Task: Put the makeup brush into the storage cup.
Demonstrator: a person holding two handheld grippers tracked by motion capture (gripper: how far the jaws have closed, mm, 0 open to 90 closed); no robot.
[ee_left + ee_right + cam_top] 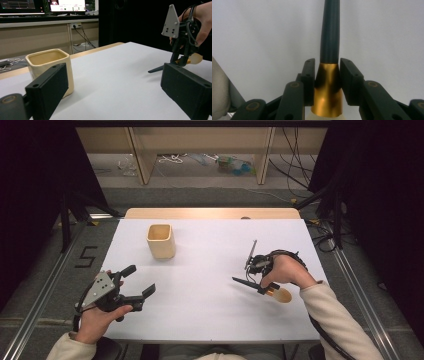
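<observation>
A makeup brush (245,283) with a dark handle, a gold ferrule (327,100) and pale bristles (281,295) lies low over the right side of the white table (210,255). Its handle points left. My right gripper (265,286) is shut on it, with the jaws pressed on either side of the ferrule. In the left gripper view the handle tip (152,70) slants down to the table surface. A cream square cup (161,241) stands upright at the back left. My left gripper (141,280) is held open near the front left, aimed towards the cup (47,58), with nothing between its jaws.
The table's wooden far edge (210,213) shows beyond the white top. Behind it are a shelf unit and loose cables on the floor (200,160). Metal rails run along both sides of the table. A stretch of bare tabletop separates the cup from the brush.
</observation>
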